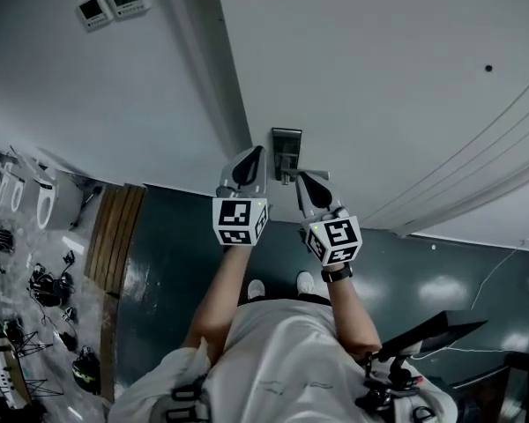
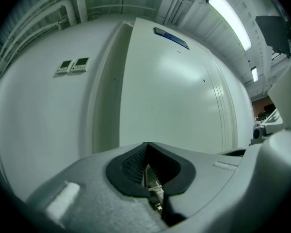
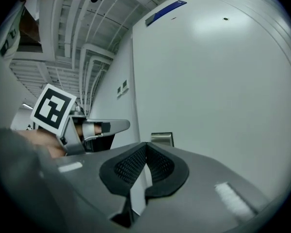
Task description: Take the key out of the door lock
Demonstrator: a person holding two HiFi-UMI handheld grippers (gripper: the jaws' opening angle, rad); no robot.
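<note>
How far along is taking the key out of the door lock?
Done: seemingly the pull, since the left tongs are shut on a small metal piece, perhaps the key, away from the lock plate. In hand: that piece. Remaining: nothing sure; the shut right tongs are empty.

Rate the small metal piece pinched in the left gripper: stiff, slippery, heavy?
Probably stiff: the small metal piece looks like solid bright metal. Likely light: it fits inside the shut left gripper. Possibly slippery: smooth surface could slide if grip loosens.
</note>
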